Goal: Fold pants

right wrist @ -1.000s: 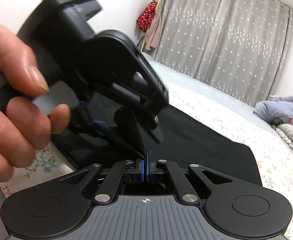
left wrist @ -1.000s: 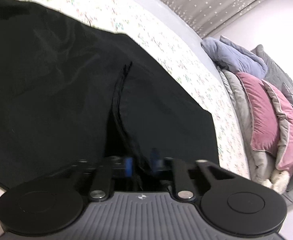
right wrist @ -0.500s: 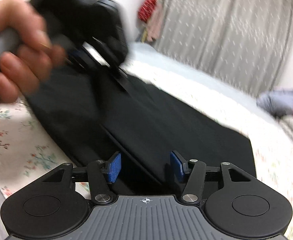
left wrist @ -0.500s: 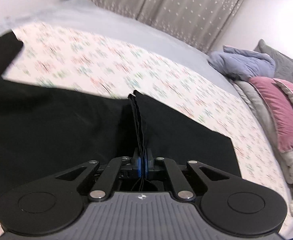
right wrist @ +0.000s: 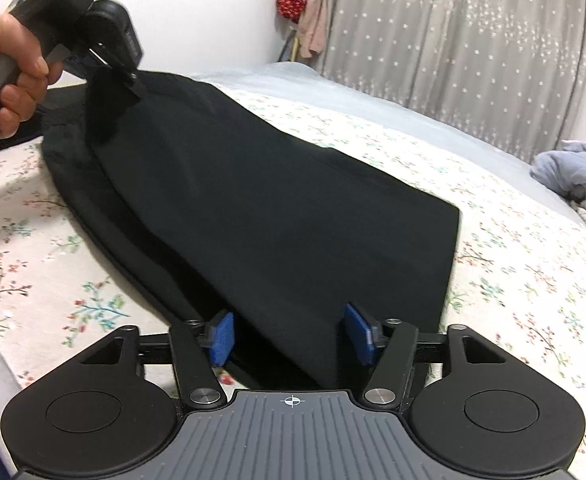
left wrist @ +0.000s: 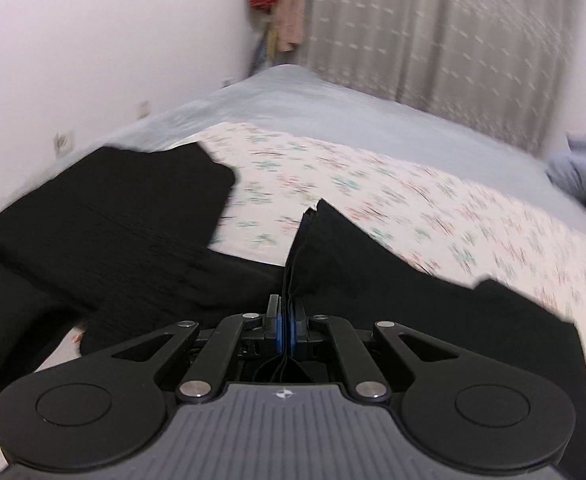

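1. Bed (right wrist: 493, 200): covered with a white floral sheet (right wrist: 33, 240), with a plain pale grey cover (left wrist: 333, 108) beyond it toward the wall and curtain (right wrist: 473, 32)
2. Pants (right wrist: 273, 200): black, spread across the floral sheet. In the right wrist view one layer is raised at its far left corner and slopes down over a lower layer lying flat on the sheet; the near edge reaches down between the right unit's pads. In the left wrist view a further black fabric portion (left wrist: 113, 216) lies flat to the left, on the sheet; whether it joins the pinched part cannot be told
3. Left hand-held gripper (left wrist: 285, 320): jaws brought fully together, blue pads clamped on a bunched edge of the pants that stands up in thin stacked layers just ahead of the pads. In the right wrist view the same unit (right wrist: 129, 76) is seen lifted at upper left, gripped by the person's hand (right wrist: 17, 68), with the fabric hanging from its tip
4. Right hand-held gripper (right wrist: 289, 340): jaws apart and opening; the blue pads (right wrist: 223, 336) stand either side of the near pants edge without pressing it
5. Blue-grey bundled cloth (right wrist: 573, 164): at the far right of the bed, well apart from the pants
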Demonstrator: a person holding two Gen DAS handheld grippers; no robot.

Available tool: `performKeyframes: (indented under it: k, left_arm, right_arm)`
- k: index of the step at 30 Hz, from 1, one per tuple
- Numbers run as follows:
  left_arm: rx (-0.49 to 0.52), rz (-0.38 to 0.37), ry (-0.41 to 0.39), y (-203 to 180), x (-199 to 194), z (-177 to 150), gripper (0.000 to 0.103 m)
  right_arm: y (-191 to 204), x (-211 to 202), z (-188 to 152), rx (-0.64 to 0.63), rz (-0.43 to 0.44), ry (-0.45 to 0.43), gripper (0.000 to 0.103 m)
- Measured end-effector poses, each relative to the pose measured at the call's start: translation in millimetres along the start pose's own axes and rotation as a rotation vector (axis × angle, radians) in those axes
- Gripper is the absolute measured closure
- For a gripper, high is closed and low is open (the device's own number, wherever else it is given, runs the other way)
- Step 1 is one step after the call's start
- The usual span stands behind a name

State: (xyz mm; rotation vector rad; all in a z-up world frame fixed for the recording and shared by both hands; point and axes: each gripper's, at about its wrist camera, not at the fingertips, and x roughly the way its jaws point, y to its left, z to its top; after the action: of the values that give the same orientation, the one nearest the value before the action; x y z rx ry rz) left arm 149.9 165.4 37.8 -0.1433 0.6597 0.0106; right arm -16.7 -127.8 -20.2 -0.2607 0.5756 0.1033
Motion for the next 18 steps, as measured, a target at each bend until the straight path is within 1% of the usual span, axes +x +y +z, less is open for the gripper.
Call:
performKeyframes:
  k: [2,3,6,9,11,13,15,16,18]
  left_arm:
    - [-0.061,0.011,0.012,19,2,1,0.103]
    - [-0.071,0.029,0.015,25,3,1,0.103]
    - [-0.070,0.080,0.016,37,6,1,0.103]
    - [-0.090,0.084,0.025,45,6,0,0.103]
    - [-0.086,0.102,0.040,45,9,-1,0.103]
    - [-0.087,0.115,0.056,49,10,-4,0.103]
    - [-0.101,0.114,0.057,55,9,-4,0.102]
    - [-0.105,0.119,0.056,56,8,-3,0.102]
    - [-0.106,0.148,0.059,56,10,-5,0.100]
  right_arm:
    - [-2,0,-1,0.002,0.011,0.001,0.039]
    - [-3,1,-2,0.006,0.017,0.002,0.039]
    - [1,-3,-1,0.018,0.037,0.006,0.039]
    - [10,-9,-1,0.032,0.063,0.005,0.039]
    - [10,-10,0,0.038,0.076,0.005,0.038]
    - [10,-9,0,0.046,0.085,0.009,0.037]
    - [8,-9,-1,0.058,0.091,0.016,0.036]
    - [6,-8,0,0.066,0.095,0.019,0.035]
    - [2,-8,0,0.085,0.108,0.024,0.033]
